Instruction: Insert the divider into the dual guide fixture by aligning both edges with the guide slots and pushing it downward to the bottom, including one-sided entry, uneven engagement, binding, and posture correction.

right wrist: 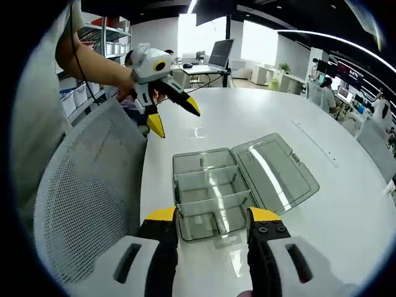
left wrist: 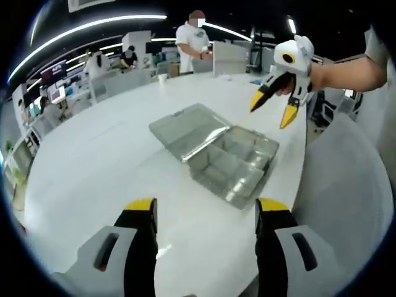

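While one clear box (right wrist: 213, 195) lies on the white table (left wrist: 93, 167) with its lid (right wrist: 275, 170) flung flat beside it, two grippers hang above it. The left gripper (left wrist: 204, 213) and the right gripper (right wrist: 207, 223) both hold their fingers spread, grasping nothing. Thin dividers (right wrist: 207, 182) split the box into compartments. A mesh chair (right wrist: 86, 185) stands against the table edge, just beside the box

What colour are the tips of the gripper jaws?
Yellow, on black jaws; clearest in the right gripper view, on the left gripper held above the compartment box.
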The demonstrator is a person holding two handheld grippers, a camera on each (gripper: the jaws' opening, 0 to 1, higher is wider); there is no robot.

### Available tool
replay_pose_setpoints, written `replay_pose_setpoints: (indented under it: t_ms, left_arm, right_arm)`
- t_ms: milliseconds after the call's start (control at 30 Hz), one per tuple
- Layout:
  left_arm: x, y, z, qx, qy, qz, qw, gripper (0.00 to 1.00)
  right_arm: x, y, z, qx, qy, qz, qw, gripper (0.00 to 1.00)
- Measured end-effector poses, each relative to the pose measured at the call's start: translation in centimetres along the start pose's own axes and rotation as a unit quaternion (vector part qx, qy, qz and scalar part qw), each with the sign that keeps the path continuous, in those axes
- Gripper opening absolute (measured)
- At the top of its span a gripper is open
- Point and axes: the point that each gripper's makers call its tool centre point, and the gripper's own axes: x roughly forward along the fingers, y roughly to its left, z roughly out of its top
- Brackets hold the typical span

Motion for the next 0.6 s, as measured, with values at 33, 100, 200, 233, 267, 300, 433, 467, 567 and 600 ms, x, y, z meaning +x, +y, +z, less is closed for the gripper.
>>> replay_pose_setpoints:
  t_ms: [33,100,200,233,267,300,433,467,567,600]
  left_arm:
    - [0.0,0.4,-0.4,0.001,0.007,0.003,1.0,0.62]
    - [-0.2,1.2,-1.1,0.0,0.017,0.009,0.9998,0.61]
    - [-0.5,2.3,-1.8,-0.001,0.026,0.021,0.9994,0.59]
    - [-0.4,2.8,-2.3,-0.005,0.034,0.027,0.999,0.58]
    - [-0.4,3.1,-2.7,-0.006,0.037,0.026,0.9989,0.58]
    - [-0.3,3.5,-3.2,-0.004,0.047,0.027,0.9985,0.58]
    - [-0.4,4.5,-4.1,0.012,0.065,0.024,0.9975,0.57]
    - [-0.3,5.0,-4.3,0.013,0.067,0.023,0.9974,0.56]
    - [-0.3,6.0,-5.9,-0.008,0.117,0.033,0.9925,0.55]
    - [-0.1,6.1,-5.6,0.001,0.113,0.036,0.993,0.54]
  right_arm:
    - [-0.3,0.3,0.2,0.0,-0.005,-0.003,1.0,0.41]
    - [-0.7,0.4,0.6,0.004,-0.015,-0.011,0.9998,0.41]
    - [-1.2,0.7,1.4,0.012,-0.032,-0.017,0.9993,0.42]
    - [-1.3,0.8,1.5,0.013,-0.034,-0.019,0.9992,0.42]
    - [-1.4,0.8,1.7,0.013,-0.037,-0.019,0.999,0.42]
    - [-1.5,0.8,1.8,0.015,-0.041,-0.023,0.9988,0.43]
    - [-2.0,0.9,2.1,0.021,-0.048,-0.029,0.9982,0.43]
    - [-2.1,0.9,2.1,0.022,-0.049,-0.03,0.9981,0.43]
    - [-2.3,0.9,2.2,0.027,-0.051,-0.033,0.9978,0.43]
    - [-2.4,0.9,2.2,0.026,-0.051,-0.035,0.9977,0.43]
